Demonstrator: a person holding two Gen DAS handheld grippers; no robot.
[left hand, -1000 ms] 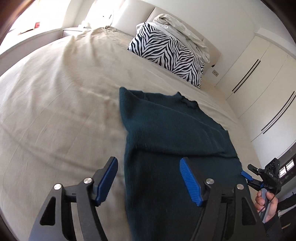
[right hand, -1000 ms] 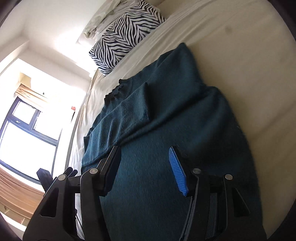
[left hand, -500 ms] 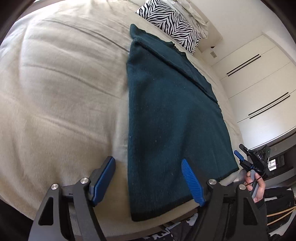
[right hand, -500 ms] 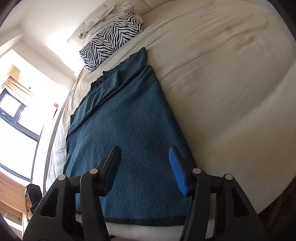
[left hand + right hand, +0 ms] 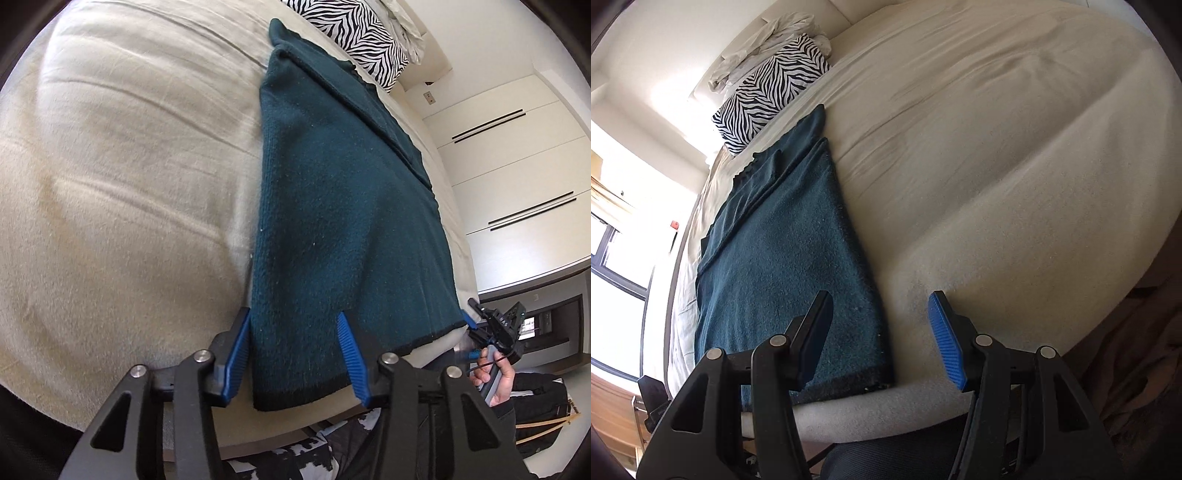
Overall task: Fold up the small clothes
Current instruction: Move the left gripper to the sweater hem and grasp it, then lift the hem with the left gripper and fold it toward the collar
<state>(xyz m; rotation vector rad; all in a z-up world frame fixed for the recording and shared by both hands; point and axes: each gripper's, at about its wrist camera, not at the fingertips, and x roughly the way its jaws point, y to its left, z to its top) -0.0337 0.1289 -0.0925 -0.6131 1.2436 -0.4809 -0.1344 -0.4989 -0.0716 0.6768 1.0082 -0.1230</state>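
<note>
A dark teal sweater (image 5: 332,221) lies flat on the beige bed (image 5: 110,184), sleeves folded in, its black-edged hem at the near edge. My left gripper (image 5: 293,354) is down at the hem's left corner and its jaws are closing. One pad sits at the sweater's side edge and the other rests on the cloth, with the corner between them and a wide gap left. In the right wrist view my right gripper (image 5: 882,339) hangs open over the sweater's (image 5: 783,258) right hem corner. One finger is over the cloth and the other over the sheet.
A zebra-print pillow (image 5: 362,40) and crumpled white bedding (image 5: 757,44) lie at the head of the bed. White wardrobe doors (image 5: 517,166) stand on the right, a window (image 5: 613,258) on the left. The mattress edge drops off just below both grippers.
Both grippers have drawn back from the sweater's middle to its hem at the near bed edge. The left jaws have narrowed around the left corner. The right gripper has shifted to the right corner.
</note>
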